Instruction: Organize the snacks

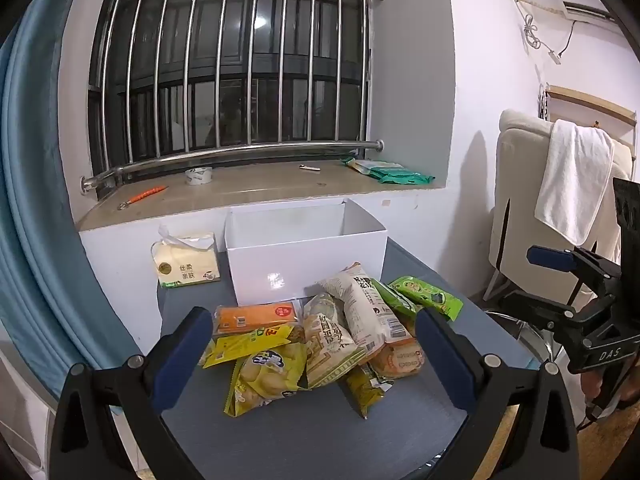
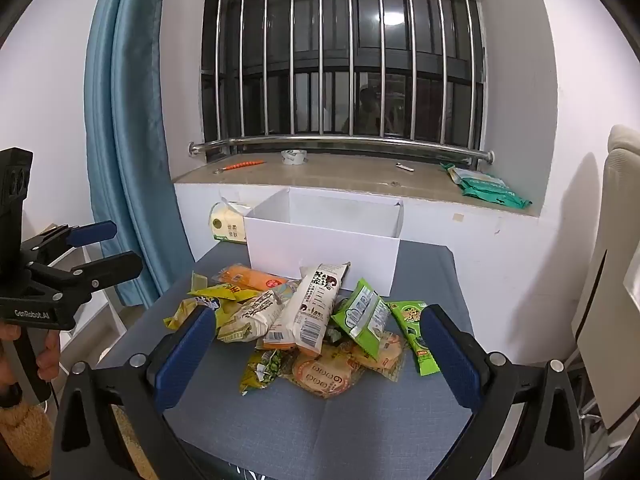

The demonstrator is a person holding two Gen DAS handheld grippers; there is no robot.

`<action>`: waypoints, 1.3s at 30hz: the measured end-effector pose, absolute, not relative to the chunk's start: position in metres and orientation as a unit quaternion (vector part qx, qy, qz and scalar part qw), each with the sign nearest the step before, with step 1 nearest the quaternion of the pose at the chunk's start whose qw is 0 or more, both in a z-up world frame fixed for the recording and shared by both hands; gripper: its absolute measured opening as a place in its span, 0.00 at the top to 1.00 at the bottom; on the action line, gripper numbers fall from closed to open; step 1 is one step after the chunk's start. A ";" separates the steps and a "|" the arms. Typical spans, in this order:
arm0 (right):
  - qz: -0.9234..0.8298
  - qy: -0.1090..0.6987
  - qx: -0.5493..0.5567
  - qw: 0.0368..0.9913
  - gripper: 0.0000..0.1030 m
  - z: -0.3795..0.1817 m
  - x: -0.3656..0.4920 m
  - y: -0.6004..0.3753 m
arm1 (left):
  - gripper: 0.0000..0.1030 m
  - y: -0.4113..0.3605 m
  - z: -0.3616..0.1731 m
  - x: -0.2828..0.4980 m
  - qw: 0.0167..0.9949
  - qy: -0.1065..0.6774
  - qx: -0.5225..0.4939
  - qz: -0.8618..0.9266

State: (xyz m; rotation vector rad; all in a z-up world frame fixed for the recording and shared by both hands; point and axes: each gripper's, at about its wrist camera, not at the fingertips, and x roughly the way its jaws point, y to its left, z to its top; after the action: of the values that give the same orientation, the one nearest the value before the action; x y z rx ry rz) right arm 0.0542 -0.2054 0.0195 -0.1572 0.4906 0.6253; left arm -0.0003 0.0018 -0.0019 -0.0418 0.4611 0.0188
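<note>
A pile of snack packets [image 1: 320, 340] lies on the grey table [image 1: 304, 432], in front of an open white box [image 1: 304, 256]. The pile holds an orange pack [image 1: 256, 316], yellow bags [image 1: 264, 376], a long white pack [image 1: 364, 304] and green packs [image 1: 428, 296]. The pile [image 2: 312, 320] and the box [image 2: 324, 240] also show in the right wrist view. My left gripper [image 1: 316, 360] is open and empty, held above the near side of the pile. My right gripper [image 2: 320, 356] is open and empty, also near the pile.
A tissue pack [image 1: 186, 260] stands left of the box. The window sill [image 1: 248, 188] holds a tape roll [image 1: 198, 176], an orange tool [image 1: 146, 194] and green packets [image 1: 392, 172]. A chair with a white towel [image 1: 572, 176] stands at the right. A blue curtain [image 2: 124, 160] hangs left.
</note>
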 end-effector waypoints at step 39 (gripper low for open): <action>0.305 0.248 -0.077 0.917 0.00 0.017 0.058 -0.204 | 0.00 0.000 -0.004 0.001 0.970 0.242 -0.023 0.011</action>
State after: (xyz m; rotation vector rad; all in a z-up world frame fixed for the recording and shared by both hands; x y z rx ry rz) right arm 0.0577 -0.2041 0.0165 -0.1590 0.5093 0.6267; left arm 0.0008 -0.0001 -0.0039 -0.0455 0.4895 0.0218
